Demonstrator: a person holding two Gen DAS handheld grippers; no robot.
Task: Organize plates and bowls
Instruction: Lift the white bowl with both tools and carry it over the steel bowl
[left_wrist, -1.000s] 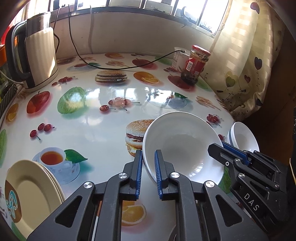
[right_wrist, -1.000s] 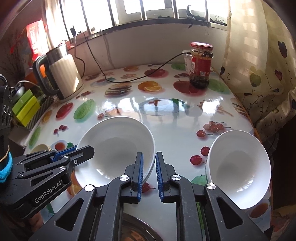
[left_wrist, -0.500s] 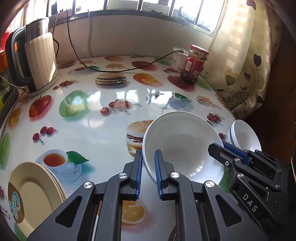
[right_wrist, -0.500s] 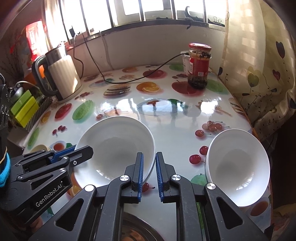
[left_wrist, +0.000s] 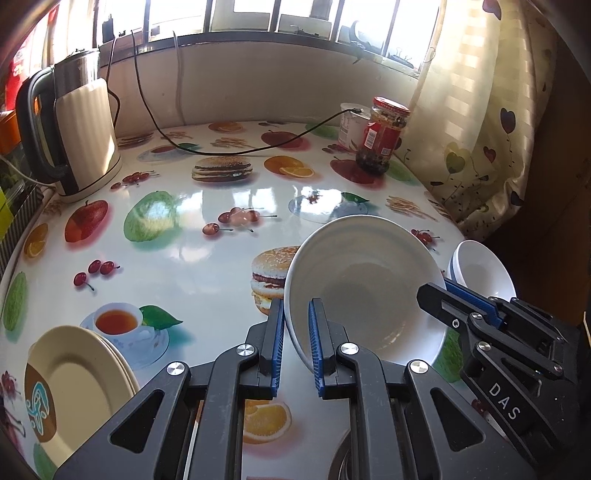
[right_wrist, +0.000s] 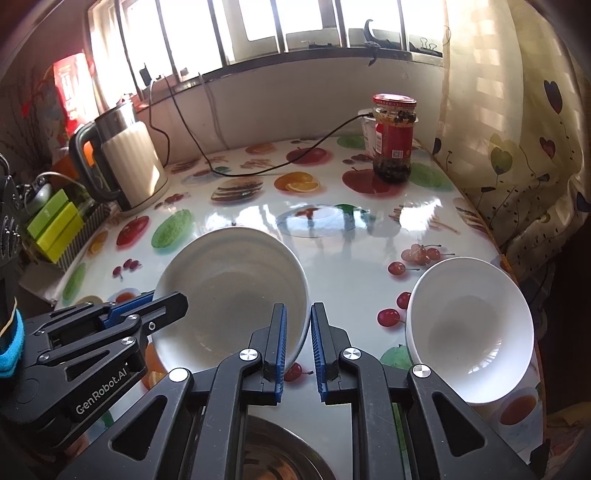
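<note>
Left gripper (left_wrist: 296, 314) clamped on the near-left rim of the large white bowl (left_wrist: 364, 288); right gripper (right_wrist: 297, 314) clamped on its opposite rim. Bowl tilted between them, above the fruit-print table (left_wrist: 184, 258). Steel dish rim (right_wrist: 273, 458) just below the right gripper's fingers. Off to the right of those fingers: smaller white bowl (right_wrist: 471, 328), resting on another white bowl. Left of the left gripper's fingers: cream plates (left_wrist: 70, 384), stacked. Far ahead, left: electric kettle (left_wrist: 74, 133). Far right: red-lidded jar (left_wrist: 382, 134), white cup (left_wrist: 351, 123) behind, touching or not unclear.
</note>
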